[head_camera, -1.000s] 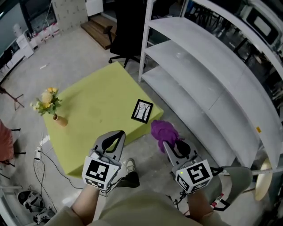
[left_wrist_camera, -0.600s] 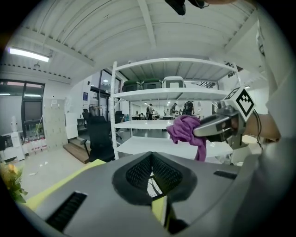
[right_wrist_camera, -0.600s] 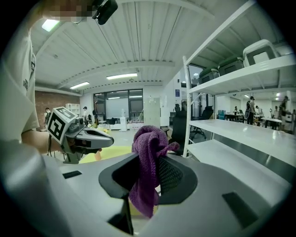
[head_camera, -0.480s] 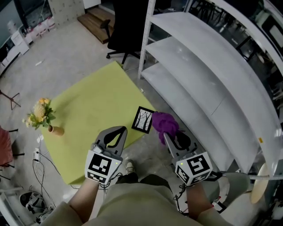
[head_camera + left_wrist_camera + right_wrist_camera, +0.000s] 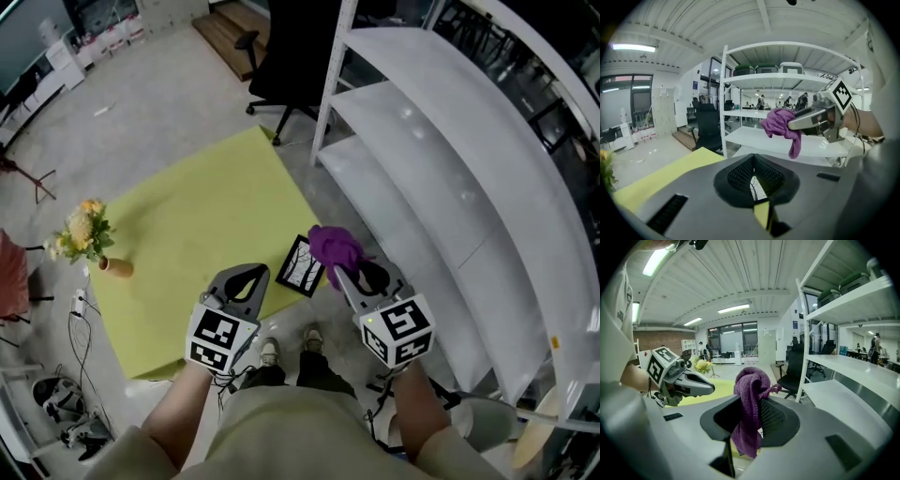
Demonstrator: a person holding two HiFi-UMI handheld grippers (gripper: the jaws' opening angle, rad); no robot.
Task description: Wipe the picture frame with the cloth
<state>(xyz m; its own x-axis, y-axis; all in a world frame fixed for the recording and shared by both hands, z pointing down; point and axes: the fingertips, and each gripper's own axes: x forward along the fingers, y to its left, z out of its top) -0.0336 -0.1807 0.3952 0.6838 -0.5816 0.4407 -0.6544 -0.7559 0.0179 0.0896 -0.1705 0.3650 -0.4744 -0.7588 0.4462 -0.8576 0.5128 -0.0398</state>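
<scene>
Cloth (image 5: 333, 246) pinched in right hand-held gripper (image 5: 345, 275) — picture frame (image 5: 300, 267) beside.

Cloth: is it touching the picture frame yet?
Apart. Left gripper view shows the cloth dangling free from the right gripper, well above the picture frame.

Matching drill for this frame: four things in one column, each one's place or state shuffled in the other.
1 cloth
2 picture frame
3 flower vase
4 left gripper

A lying flat on the yellow table, just ahead of the grippers
B clamped in the right gripper
C shut, nothing held
D upright at the yellow table's far left

Pairs: 1-B, 2-A, 3-D, 4-C
</scene>
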